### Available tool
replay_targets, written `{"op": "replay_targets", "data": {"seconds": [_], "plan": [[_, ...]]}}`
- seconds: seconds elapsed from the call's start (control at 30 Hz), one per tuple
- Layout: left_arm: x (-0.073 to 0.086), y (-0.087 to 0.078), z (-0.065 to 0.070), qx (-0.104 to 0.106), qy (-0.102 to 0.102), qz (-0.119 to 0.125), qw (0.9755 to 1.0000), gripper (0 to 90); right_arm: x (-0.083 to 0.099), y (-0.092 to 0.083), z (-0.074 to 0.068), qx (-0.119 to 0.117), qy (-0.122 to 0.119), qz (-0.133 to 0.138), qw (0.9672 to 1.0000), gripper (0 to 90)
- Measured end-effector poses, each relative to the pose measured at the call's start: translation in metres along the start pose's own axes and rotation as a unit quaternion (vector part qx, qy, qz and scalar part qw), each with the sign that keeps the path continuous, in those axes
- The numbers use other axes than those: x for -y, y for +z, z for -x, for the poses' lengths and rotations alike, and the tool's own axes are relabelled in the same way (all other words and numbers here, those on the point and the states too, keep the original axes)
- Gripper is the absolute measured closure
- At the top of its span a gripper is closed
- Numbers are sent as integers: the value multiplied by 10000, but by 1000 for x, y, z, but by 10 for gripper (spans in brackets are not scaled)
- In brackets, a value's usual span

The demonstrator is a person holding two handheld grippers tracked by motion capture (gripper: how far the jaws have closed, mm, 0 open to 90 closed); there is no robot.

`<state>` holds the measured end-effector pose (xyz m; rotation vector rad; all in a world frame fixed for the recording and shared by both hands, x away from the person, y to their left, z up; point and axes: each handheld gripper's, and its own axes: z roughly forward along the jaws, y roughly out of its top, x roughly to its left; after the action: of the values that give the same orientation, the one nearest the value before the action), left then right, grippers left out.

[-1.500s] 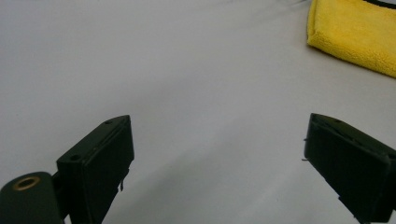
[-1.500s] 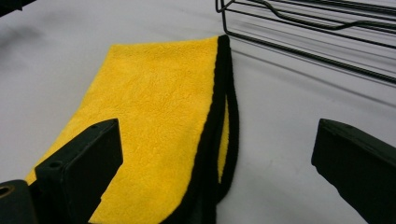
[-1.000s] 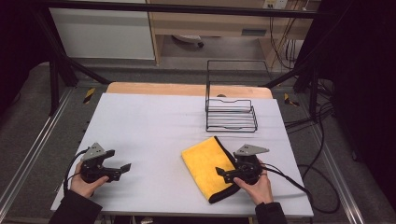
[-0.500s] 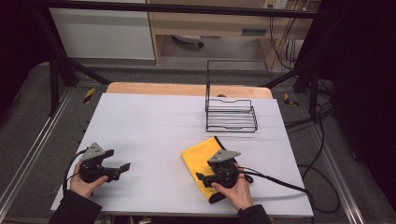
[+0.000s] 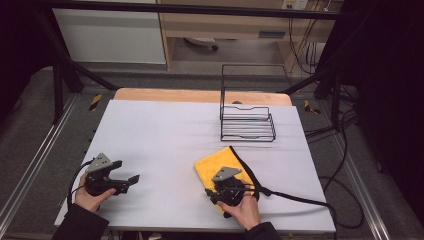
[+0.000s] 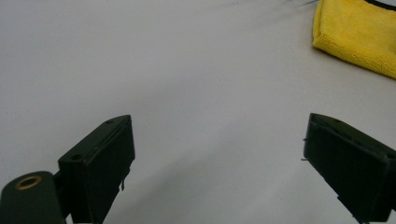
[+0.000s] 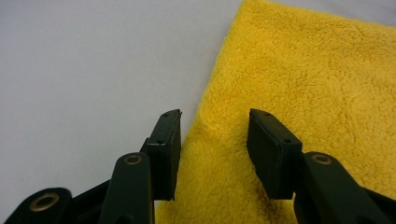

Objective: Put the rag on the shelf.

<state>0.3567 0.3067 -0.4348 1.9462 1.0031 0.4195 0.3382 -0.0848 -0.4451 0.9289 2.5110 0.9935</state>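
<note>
- Two tongs sat low over the white counter (image 5: 165, 135) in the high view. The left tongs (image 5: 131, 179) waited far from the yellow cloth (image 5: 220, 165), probably until needed. The right tongs (image 5: 212, 194) sat over the cloth's near edge. A black wire rack (image 5: 247, 125) stood farther back.
- From the left gripper view, the left tongs (image 6: 219, 154) were wide apart with nothing between them, and the cloth (image 6: 359, 32) lay off in the corner.
- From the right gripper view, the right tongs (image 7: 214, 140) had just been closing, likely to pinch the cloth's edge (image 7: 308, 93). A fold sat between them, not squeezed yet.

Fluffy yellow cloth (image 7: 303, 93); matt white table (image 5: 165, 135); wire rack (image 5: 247, 122).
</note>
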Motion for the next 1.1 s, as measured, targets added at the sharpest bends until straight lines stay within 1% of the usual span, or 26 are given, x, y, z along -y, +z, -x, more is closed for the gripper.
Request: {"op": "replay_targets", "data": {"seconds": [0.03,0.07,0.1,0.13,0.17,0.2,0.27,0.33,0.37,0.4,0.43,0.47,0.5,0.53,0.6,0.63,0.83,0.9,0.97,1.03,1.07,1.1], "plan": [[0,0,0,-4,0,-1,10000,89,0,0,0,0,0,0,10000,550],[0,0,0,-5,2,-9,10000,90,0,1,-4,148,-154,-58,9998,567],[0,0,0,-3,-4,-10,10000,90,0,1,-4,148,-154,-58,9998,567],[0,0,0,-5,-7,-11,10000,90,0,2,-7,313,-257,-79,9991,601],[0,0,0,-3,-1,-13,10000,90,0,2,-7,313,-257,-79,9991,601],[0,0,0,0,4,-10,10000,90,0,3,-10,436,-397,-107,9982,623],[0,0,0,-1,1,-7,10000,91,-1,3,-12,513,-458,-149,9975,667],[0,0,0,-3,-7,-2,10000,92,-1,3,-12,592,-544,-185,9966,735],[0,0,0,-2,-8,-1,10000,92,-1,3,-12,592,-544,-185,9966,735],[0,0,0,-2,-12,2,10000,92,-1,3,-12,612,-577,-182,9963,761],[0,0,0,-1,-14,5,10000,92,-2,2,-11,616,-552,-188,9964,796],[0,0,0,0,-14,3,10000,92,-2,2,-11,616,-552,-188,9964,796],[0,0,0,0,-15,-3,10000,93,-3,2,-9,572,-446,-210,9971,814],[0,0,0,0,-15,-3,10000,93,-4,1,-8,530,-406,-233,9975,820],[0,0,-1,4,-19,0,10000,93,-5,1,-7,486,-358,-237,9979,824],[0,0,-1,3,-20,0,10000,94,-8,-1,-5,419,-290,-251,9984,828],[0,0,-1,17,-15,-23,10000,95,-15,-4,-2,228,36,-166,9996,830],[0,0,-1,17,-17,-25,10000,95,-17,-4,-3,197,140,-144,9996,830],[0,0,-1,21,-17,-27,10000,95,-19,-3,-4,177,165,-133,9996,830],[0,0,-1,20,-18,-27,10000,95,-26,0,-9,118,257,-114,9995,830],[0,0,-1,21,-36,-16,10000,95,-26,0,-9,118,257,-114,9995,830],[0,0,-1,23,-18,-30,10000,95,-31,4,-12,27,355,-68,9993,829]]}}
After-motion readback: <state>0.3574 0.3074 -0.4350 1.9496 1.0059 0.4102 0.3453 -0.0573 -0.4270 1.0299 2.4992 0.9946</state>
